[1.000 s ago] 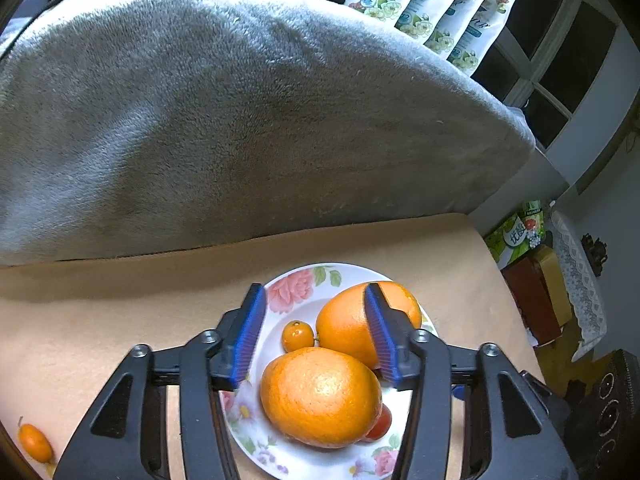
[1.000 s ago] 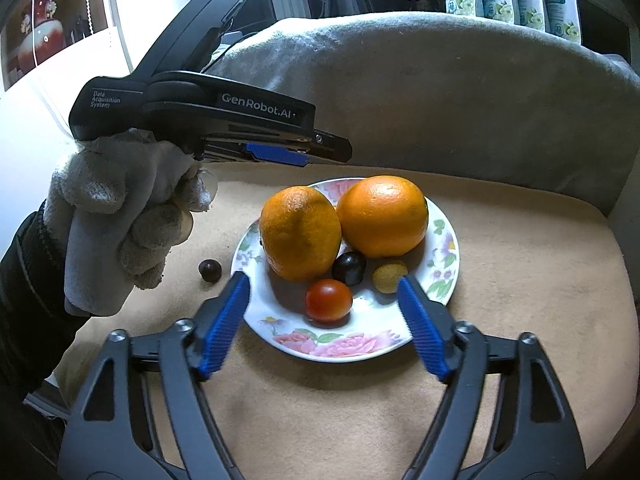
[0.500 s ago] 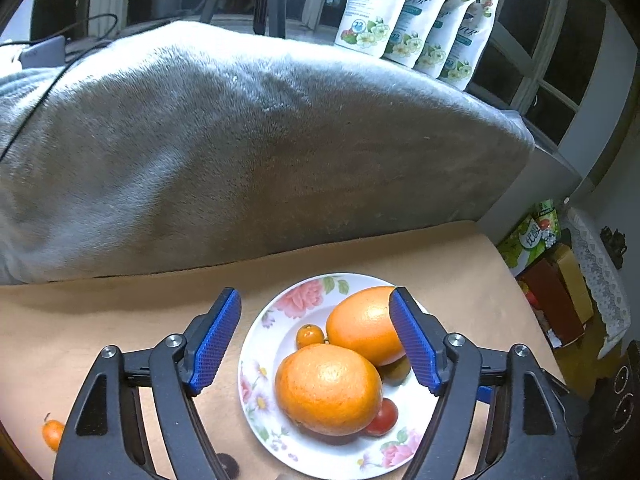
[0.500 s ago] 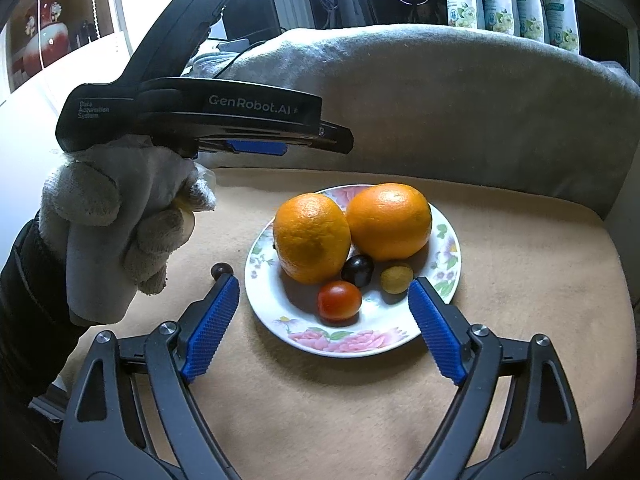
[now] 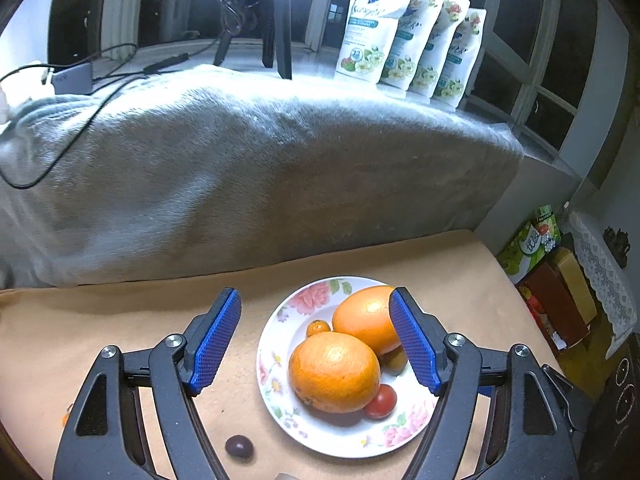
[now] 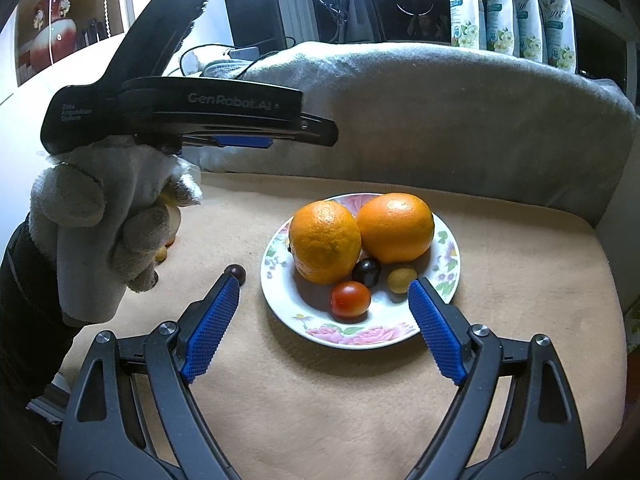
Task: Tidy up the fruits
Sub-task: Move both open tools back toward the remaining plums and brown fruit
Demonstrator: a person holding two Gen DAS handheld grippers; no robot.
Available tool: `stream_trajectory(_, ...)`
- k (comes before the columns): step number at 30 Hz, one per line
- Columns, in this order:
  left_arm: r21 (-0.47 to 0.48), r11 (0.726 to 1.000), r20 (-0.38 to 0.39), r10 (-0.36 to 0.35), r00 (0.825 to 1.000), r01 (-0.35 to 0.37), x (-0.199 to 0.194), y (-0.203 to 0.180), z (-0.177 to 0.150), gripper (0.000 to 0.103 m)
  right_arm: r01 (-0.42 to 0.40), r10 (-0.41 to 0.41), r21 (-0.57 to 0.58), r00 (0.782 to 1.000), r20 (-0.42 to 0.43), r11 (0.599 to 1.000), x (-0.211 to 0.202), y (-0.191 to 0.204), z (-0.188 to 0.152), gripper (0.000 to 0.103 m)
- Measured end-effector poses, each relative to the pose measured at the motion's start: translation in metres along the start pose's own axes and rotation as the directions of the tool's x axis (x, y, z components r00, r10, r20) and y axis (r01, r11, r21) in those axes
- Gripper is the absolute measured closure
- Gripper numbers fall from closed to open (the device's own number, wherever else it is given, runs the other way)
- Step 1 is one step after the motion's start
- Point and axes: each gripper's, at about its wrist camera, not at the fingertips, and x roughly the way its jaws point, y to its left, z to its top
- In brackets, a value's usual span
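Observation:
A flowered plate [image 5: 272,380] [image 6: 360,336] sits on the tan cloth. It holds two oranges [image 5: 334,372] [image 6: 396,228], a cherry tomato [image 6: 350,299], a dark grape [image 6: 367,272], a yellow-green small fruit [image 6: 401,278] and a kumquat [image 5: 318,327]. Another dark grape [image 5: 239,447] [image 6: 236,271] lies on the cloth left of the plate. My left gripper [image 5: 314,294] hangs open above the plate, touching nothing. My right gripper [image 6: 324,280] is open at the plate's near side, its pads clear of the fruit. A gloved hand [image 6: 100,220] holds the left gripper.
A grey blanket [image 5: 260,168] rises like a wall behind the cloth, with cables on top. Several white pouches [image 5: 412,40] stand on the sill behind. Small fruits [image 6: 162,254] lie beside the glove. The cloth's right edge drops to boxes [image 5: 560,288] on the floor.
The left jaws, close around the near orange a second ago, have spread wide and lifted back from the plate. The right gripper widened a little and drew back slightly.

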Motion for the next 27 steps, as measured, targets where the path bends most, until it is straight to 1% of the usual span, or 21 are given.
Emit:
stream_trajectory(6,0.000,1.000,0.040,0.016,0.999,-0.016,-0.022,0.005,-0.003,0.026,0.009,-0.009,0.004,1.000,0.021,1.000,-0.010,0.008,0.000,0.014)
stream_trajectory(11,-0.006,0.999,0.075,0.036,0.997,-0.036,-0.043,0.013,-0.010,0.026,-0.012,0.012,0.025,0.999,0.029,1.000,-0.014,0.013,0.001,0.014)
stream_trajectory(18,-0.015,0.997,0.105,0.073,0.992,-0.071,-0.065,0.027,-0.024,0.026,-0.019,0.018,0.035,0.999,0.035,0.999,-0.014,0.024,0.002,0.014)
stream_trajectory(27,-0.040,0.991,0.101,0.128,0.987,-0.125,-0.081,0.053,-0.045,0.026,-0.020,0.019,0.009,1.000,0.018,1.000,-0.007,0.041,0.004,0.014)
